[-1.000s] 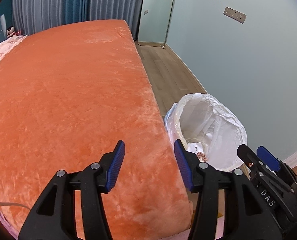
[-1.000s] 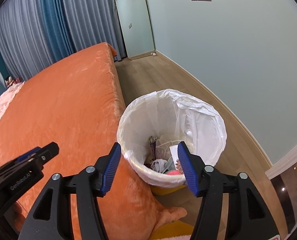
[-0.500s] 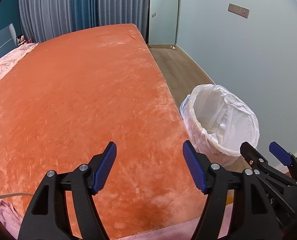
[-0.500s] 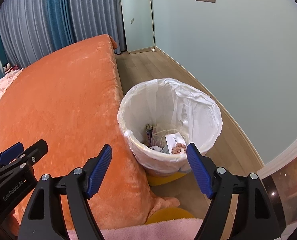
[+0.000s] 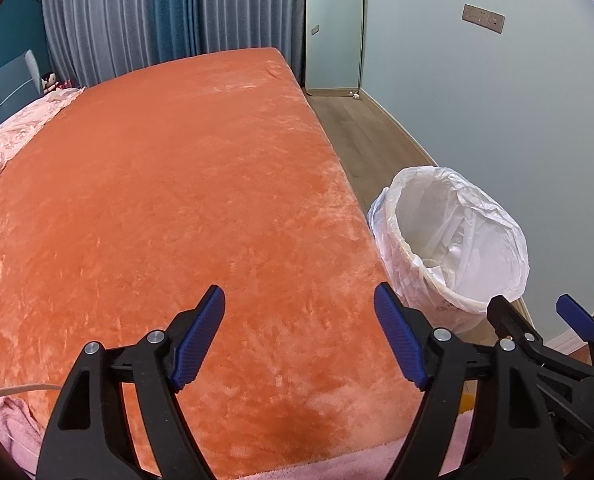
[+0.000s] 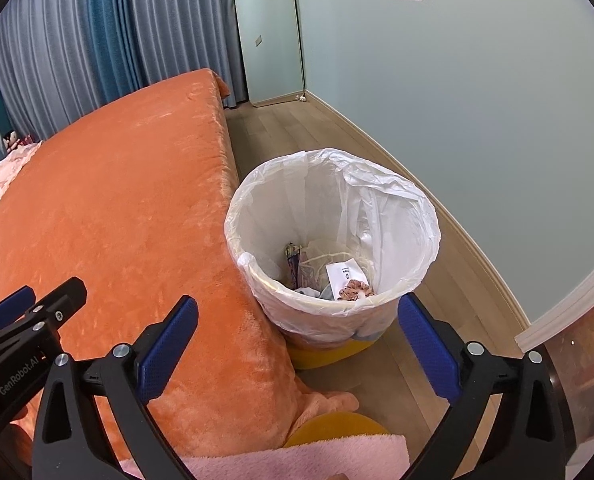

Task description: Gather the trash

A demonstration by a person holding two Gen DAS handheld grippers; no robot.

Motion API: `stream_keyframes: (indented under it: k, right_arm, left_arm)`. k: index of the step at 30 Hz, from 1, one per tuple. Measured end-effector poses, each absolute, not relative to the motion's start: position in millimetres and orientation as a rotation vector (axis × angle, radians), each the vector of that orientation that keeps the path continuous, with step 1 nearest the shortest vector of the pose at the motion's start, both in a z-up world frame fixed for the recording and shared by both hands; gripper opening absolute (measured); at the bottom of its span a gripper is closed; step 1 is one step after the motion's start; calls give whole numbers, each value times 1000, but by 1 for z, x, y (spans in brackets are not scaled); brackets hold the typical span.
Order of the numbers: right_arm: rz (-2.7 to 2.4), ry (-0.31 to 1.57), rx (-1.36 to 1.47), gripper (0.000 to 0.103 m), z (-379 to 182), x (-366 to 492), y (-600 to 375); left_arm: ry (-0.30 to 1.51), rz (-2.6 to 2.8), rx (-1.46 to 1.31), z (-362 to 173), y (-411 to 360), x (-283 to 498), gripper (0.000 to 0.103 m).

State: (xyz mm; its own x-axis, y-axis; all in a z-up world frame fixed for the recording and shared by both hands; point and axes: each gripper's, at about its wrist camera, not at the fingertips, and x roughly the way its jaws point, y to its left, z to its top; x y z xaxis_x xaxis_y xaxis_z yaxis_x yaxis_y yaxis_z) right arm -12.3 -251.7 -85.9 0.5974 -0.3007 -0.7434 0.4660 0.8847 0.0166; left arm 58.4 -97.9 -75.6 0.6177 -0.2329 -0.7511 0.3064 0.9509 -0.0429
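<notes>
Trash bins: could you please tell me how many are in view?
1: a single white-lined trash bin stands on the wood floor beside the orange bed, near the wall. Others may be hidden behind the bed.

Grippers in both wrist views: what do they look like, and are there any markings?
Both the left gripper and right gripper have black plastic triangular-framed arms with silver rivets and ribbed blue pads lining the jaws. White "GenRobot.AI" lettering marks the left gripper's side in the right wrist view.

Bin [image 6: 329,240] right of bed [image 6: 117,220]
</notes>
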Motion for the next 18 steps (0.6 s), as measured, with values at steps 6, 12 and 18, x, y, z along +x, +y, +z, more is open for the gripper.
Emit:
stream_keyframes:
  k: [6,12,18]
  right_arm:
    - [-447,825,225,96,-88,-10,-256]
    - [-449,841,236,96,-92,-12,-263]
    - [-453,848,235,96,-92,-12,-267]
  left_arm:
    - [855,-293,102,-80,-103,61,75]
    - [851,-267,111,-83,-109,63,82]
    - [854,-261,120,-84,-112,63,86]
